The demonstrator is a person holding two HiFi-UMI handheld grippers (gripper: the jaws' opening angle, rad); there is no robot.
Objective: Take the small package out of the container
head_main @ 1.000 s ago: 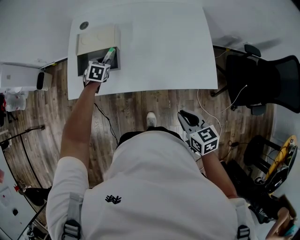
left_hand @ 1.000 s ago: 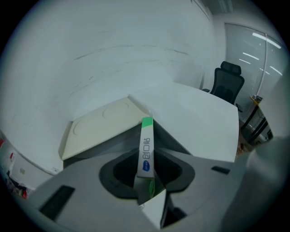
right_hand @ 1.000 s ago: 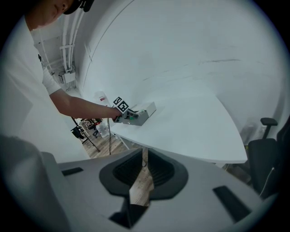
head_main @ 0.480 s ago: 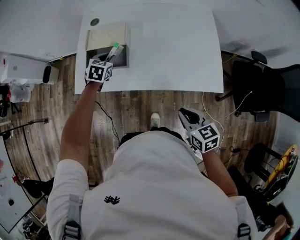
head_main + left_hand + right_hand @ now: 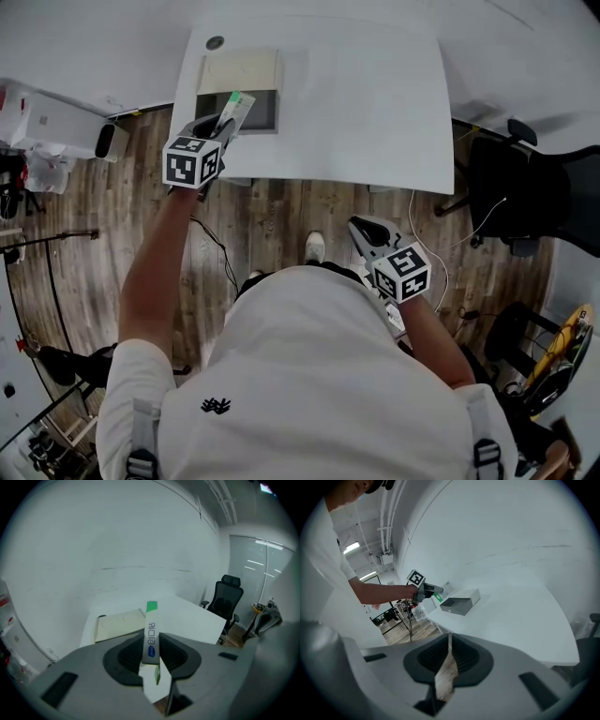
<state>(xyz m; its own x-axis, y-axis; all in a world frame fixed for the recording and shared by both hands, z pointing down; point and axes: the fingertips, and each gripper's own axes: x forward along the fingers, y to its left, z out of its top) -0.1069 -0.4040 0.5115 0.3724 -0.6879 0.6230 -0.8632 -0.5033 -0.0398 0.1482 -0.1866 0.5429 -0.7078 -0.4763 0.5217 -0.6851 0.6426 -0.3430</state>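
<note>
My left gripper point(image 5: 223, 120) is shut on the small package point(image 5: 235, 106), a white stick sachet with a green tip and a blue logo. It holds the sachet above the near edge of the container point(image 5: 261, 111), a grey open box with a beige lid point(image 5: 238, 70) at the table's far left. In the left gripper view the package point(image 5: 151, 637) stands upright between the jaws point(image 5: 151, 654), with the lid point(image 5: 119, 624) behind it. My right gripper point(image 5: 362, 231) hangs off the table near the person's waist, jaws shut and empty point(image 5: 449, 645). In its view the container point(image 5: 461, 603) and left gripper point(image 5: 432, 590) lie ahead.
The white table point(image 5: 375, 103) carries a small dark round disc point(image 5: 215, 42) at its far left corner. A black office chair point(image 5: 534, 187) stands to the right. White boxes point(image 5: 52, 117) and cables lie on the wooden floor at the left.
My left gripper has lifted up and back out of the container with the package in its jaws. The right gripper has shifted a little.
</note>
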